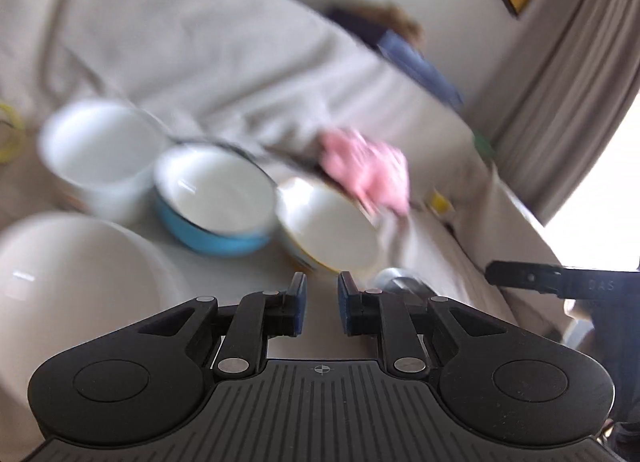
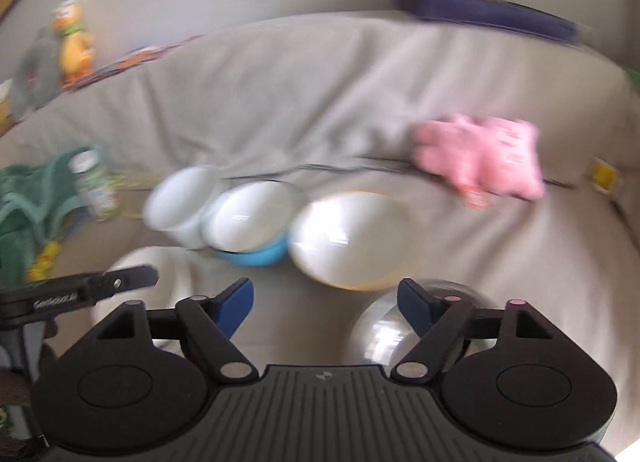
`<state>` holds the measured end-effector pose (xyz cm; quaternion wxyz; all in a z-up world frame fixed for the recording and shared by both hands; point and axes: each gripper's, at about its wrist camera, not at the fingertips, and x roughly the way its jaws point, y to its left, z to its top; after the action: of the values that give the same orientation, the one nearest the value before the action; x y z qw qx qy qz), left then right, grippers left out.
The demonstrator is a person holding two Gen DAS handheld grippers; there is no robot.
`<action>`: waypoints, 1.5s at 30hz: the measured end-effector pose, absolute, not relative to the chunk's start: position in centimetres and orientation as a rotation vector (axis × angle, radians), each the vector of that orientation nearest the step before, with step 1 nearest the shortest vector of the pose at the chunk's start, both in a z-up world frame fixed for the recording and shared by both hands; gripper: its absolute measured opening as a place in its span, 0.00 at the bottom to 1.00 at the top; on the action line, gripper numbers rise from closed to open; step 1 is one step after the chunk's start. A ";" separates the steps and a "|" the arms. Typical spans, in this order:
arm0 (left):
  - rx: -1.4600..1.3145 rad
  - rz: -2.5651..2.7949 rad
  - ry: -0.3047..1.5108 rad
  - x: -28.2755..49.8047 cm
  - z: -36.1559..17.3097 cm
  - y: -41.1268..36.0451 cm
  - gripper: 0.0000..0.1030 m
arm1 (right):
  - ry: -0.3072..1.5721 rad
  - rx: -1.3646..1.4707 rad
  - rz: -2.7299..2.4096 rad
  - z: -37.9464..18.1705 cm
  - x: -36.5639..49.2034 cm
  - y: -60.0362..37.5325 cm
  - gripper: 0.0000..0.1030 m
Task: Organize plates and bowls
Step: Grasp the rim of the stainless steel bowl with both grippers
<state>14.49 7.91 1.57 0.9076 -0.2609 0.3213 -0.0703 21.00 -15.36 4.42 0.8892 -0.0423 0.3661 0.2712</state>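
Looking along our left tongs [image 1: 322, 304], we see the blue pads drawn nearly together with nothing between them. Our right tongs [image 2: 326, 306] stand spread wide and empty. No earlier view tells us more.

Ahead, on the beige cloth-covered surface [image 2: 360, 82], three dishes sit in a row, touching or nearly so: a tall white cup-like bowl [image 1: 98, 150], a white bowl with a light blue outside [image 1: 216, 198], and a wide white bowl with a yellow rim [image 2: 352, 238]. A large plain white bowl [image 1: 76, 278] lies nearer us on the left, and a shiny metal bowl [image 2: 384, 330] sits just behind the right tongs' right finger. A crumpled pink cloth [image 2: 480, 154] rests beyond the yellow-rimmed bowl. Everything is blurred.
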 end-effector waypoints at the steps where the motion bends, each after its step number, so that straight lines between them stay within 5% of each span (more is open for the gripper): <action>1: -0.546 -0.173 0.699 15.9 0.9 6.0 0.19 | 0.776 -0.070 0.526 3.3 21.7 -17.4 0.81; 13: -0.412 0.057 0.988 25.8 -5.9 -5.2 0.22 | 0.902 0.177 0.397 -7.6 30.3 -26.8 0.80; 18: -0.419 0.058 1.044 26.7 -8.5 -5.7 0.22 | 0.983 0.191 0.420 -11.1 32.1 -25.1 0.50; 19: -0.410 0.055 1.037 26.7 -8.7 -5.9 0.22 | 0.981 0.189 0.423 -11.3 32.1 -24.8 0.50; 32: -0.236 -0.089 1.019 18.3 -3.0 -5.2 0.23 | 1.023 0.210 0.564 -8.1 25.6 -23.8 0.43; 45: -0.336 0.088 0.843 6.4 4.0 8.6 0.24 | 0.922 0.059 0.791 1.7 17.4 -9.6 0.49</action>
<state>6.38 8.57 3.96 0.8979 -0.1622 0.4070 0.0426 17.35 -9.61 1.74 0.8207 0.0277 0.4331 0.3715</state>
